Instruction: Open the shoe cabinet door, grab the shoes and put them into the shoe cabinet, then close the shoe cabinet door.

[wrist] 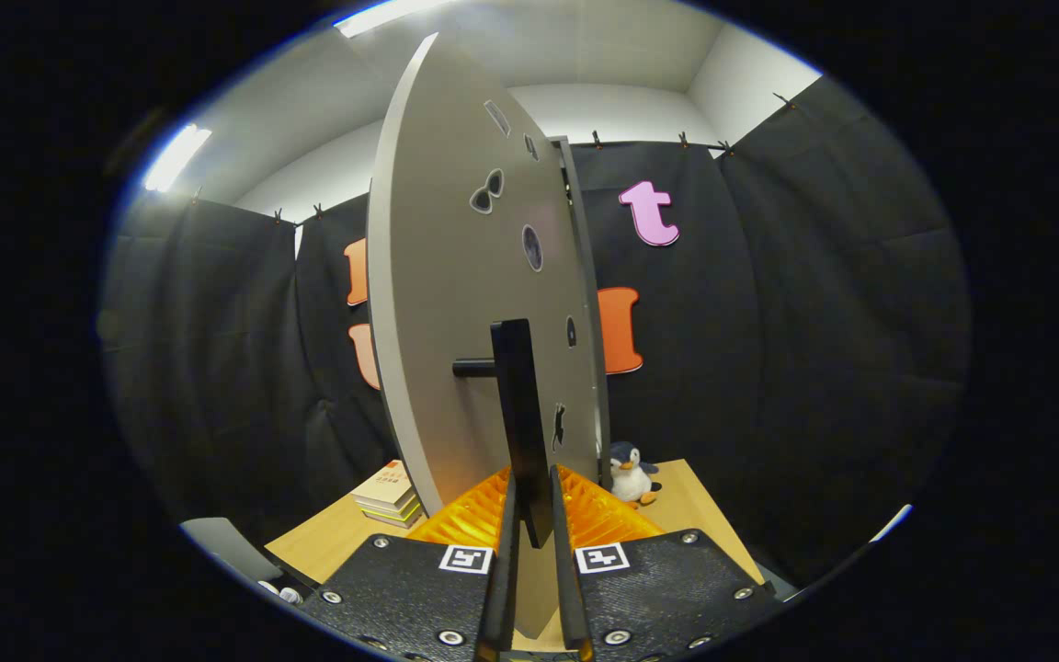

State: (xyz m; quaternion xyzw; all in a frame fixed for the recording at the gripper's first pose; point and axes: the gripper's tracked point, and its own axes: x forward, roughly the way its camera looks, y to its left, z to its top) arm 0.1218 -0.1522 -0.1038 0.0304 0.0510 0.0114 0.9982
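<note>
The gripper (529,515) is clenching the door handle (520,414); the cabinet door (456,303) is standing ajar; door step, apparently; next calls for a steady arc.

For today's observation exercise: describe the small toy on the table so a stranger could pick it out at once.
Start at the tall grey cabinet door, whose black handle sits between the gripper fingers. Look past the door's far edge to the wooden table. There sits a plush penguin, soft, dark-backed and white-fronted with orange feet, unlike the flat stacked books on the door's other side.

Camera rides tool (532,552); close on door (456,303).
</note>
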